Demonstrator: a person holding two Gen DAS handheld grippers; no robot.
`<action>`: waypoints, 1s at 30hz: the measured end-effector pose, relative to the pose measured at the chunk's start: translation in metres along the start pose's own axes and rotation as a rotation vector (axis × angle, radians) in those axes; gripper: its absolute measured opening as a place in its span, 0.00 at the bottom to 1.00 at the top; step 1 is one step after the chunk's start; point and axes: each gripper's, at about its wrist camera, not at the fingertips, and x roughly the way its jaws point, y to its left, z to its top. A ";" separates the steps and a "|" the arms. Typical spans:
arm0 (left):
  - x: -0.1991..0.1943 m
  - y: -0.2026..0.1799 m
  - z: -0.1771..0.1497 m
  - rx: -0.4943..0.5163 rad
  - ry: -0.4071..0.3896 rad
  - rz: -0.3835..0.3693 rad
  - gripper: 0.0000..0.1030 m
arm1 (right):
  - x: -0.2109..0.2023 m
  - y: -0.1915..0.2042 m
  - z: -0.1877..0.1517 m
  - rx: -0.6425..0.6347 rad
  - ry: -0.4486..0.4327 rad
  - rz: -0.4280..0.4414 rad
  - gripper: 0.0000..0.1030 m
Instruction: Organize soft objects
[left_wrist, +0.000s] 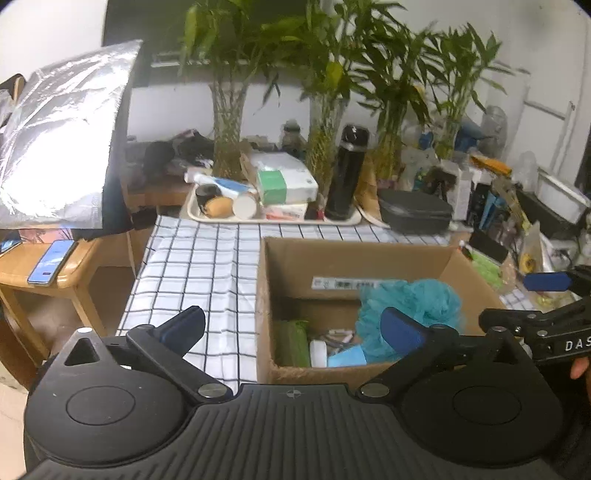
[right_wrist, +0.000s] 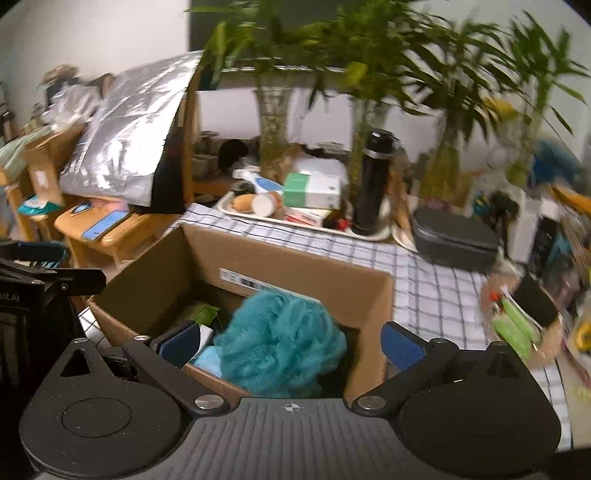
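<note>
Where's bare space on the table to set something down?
The checked cloth is bare left of the cardboard box, up to the tray. A smaller patch lies between box and grey case. The right edge is cluttered.

An open cardboard box is seen on a checked cloth, a teal mesh sponge is lying inside it, the left gripper is held wide open, and the right gripper is seen at the right edge.
</note>
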 end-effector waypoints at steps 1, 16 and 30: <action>0.001 -0.002 0.000 0.011 0.014 -0.003 1.00 | -0.001 -0.002 -0.001 0.010 0.016 -0.021 1.00; 0.000 -0.014 0.001 0.083 0.032 0.006 1.00 | 0.004 -0.012 -0.015 0.100 0.181 -0.180 1.00; 0.014 -0.009 -0.002 0.069 0.217 0.013 1.00 | 0.006 -0.004 -0.021 0.070 0.234 -0.188 1.00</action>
